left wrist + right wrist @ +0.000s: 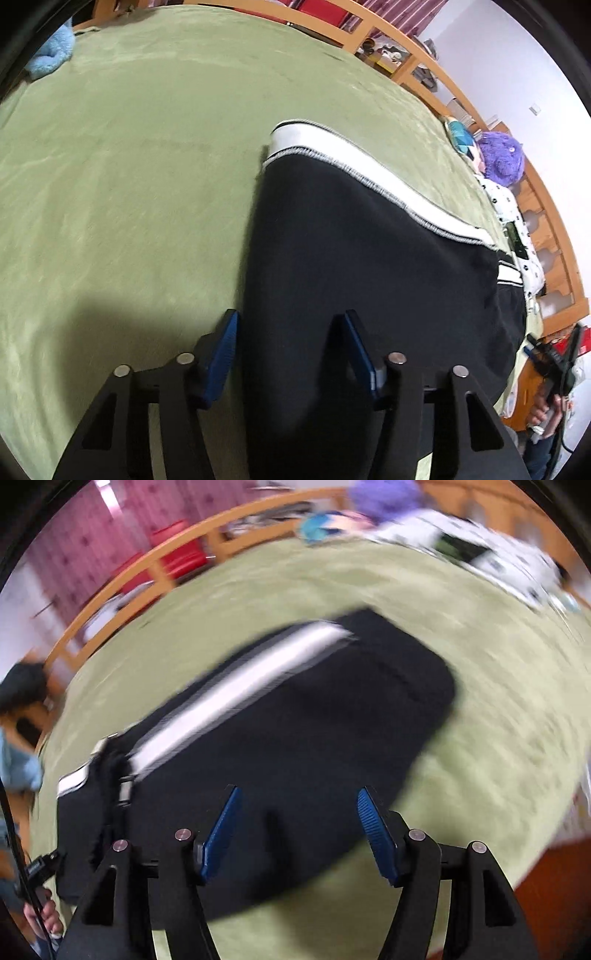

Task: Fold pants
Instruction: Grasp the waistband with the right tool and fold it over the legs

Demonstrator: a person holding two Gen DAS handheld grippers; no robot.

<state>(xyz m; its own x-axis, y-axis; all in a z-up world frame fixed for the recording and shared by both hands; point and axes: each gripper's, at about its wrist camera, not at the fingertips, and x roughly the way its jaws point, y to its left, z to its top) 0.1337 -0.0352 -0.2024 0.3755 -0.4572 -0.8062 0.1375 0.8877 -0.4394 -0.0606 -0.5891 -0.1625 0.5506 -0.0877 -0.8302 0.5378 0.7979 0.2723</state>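
Pants [369, 258] lie folded at frame centre on the bed [129, 166], so left tongs [290, 354] and right tongs [297, 830] hover spread, empty.

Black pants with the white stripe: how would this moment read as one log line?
black pants with white side stripe: folded, flat on green blanket | left gripper: open, above pants | right gripper: open, above pants, holding nothing

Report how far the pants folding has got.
Done: the black pants already lie as a compact folded bundle on the green blanket, white side stripe on top. In hand: nothing; the left gripper and right gripper both hover open over the fabric. Left: perhaps one more fold or tidying near the bunched end; the blur hides detail.
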